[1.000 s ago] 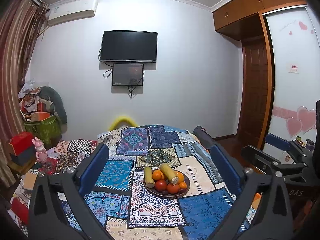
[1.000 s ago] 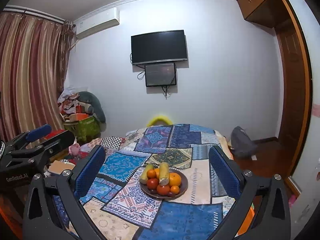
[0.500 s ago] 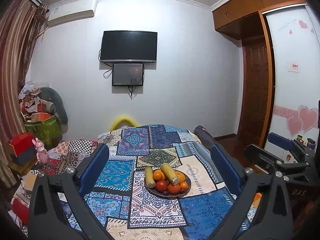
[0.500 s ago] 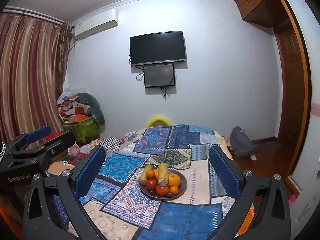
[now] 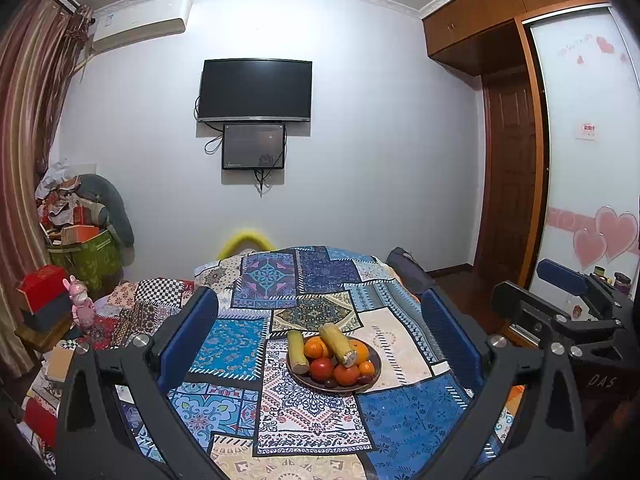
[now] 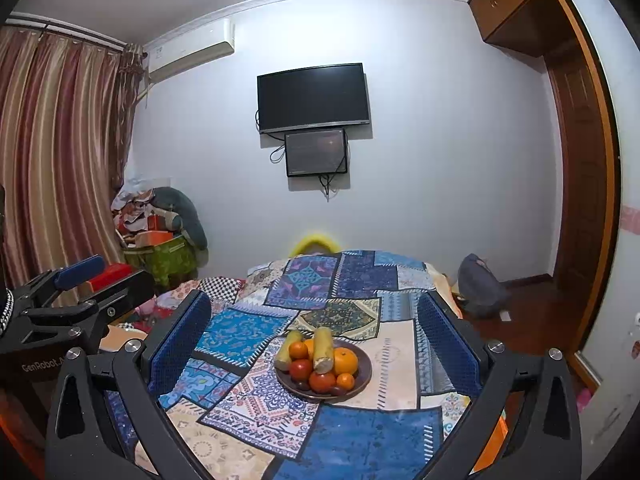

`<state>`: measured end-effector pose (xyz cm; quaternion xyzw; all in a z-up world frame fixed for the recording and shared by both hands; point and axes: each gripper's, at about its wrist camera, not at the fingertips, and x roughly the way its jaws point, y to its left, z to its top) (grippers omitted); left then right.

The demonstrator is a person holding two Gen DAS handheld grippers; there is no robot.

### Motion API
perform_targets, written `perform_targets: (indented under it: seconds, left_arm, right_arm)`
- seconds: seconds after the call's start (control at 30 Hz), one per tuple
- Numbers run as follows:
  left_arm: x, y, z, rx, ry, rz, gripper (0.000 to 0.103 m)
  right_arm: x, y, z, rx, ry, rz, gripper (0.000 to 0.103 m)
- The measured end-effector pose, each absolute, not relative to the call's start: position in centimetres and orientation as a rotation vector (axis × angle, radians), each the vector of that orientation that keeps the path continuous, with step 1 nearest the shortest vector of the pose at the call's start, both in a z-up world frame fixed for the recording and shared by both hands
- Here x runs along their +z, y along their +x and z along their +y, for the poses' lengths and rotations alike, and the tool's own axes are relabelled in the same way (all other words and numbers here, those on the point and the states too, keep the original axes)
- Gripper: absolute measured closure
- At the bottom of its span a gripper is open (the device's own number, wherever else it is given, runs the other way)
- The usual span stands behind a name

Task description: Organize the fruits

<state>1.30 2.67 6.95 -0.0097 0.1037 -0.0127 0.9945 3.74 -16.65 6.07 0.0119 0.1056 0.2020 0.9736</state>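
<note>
Patchwork cloth in blues, creams and reds (image 5: 320, 412) covers the table that fills the lower half of both views, and on it sits the round dark plate (image 5: 374, 364) holding all the fruit in sight. Two yellow-green corn cobs (image 5: 338, 344) lean across the pile, with oranges (image 6: 345, 361), red tomatoes (image 5: 321, 368) and a few small dark fruits, hard to make out, at the near rim. Nothing lies loose on the cloth around the plate.

Over the last second very little changes: the plate drifts slightly in each view, so both cameras shift a touch, while the fruit keeps its arrangement. The left gripper (image 5: 320, 320) and the right gripper (image 6: 314, 320) hang above the near edge of the table, each with blue-padded fingers (image 6: 180, 340) spread wide and nothing between them. Each tool also shows at the side of the other's view.

With every piece gathered on the plate, the scene fits either fruit still to be sorted off it or fruit already collected there; the pictures do not settle which.

Behind the table, a dark wall-mounted television (image 5: 256, 90) hangs over a smaller screen, and striped curtains (image 6: 60, 160) close off the left.
</note>
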Motion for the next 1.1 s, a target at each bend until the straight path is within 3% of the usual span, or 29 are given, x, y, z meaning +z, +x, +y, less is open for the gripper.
perform_targets:
  seconds: [1.1]
  left_arm:
    - [6.3,2.4,2.9,-0.041,-0.031,0.235,0.0]
  right_arm:
    - [5.9,4.3,-16.8,0.404,0.031,0.222,0.0]
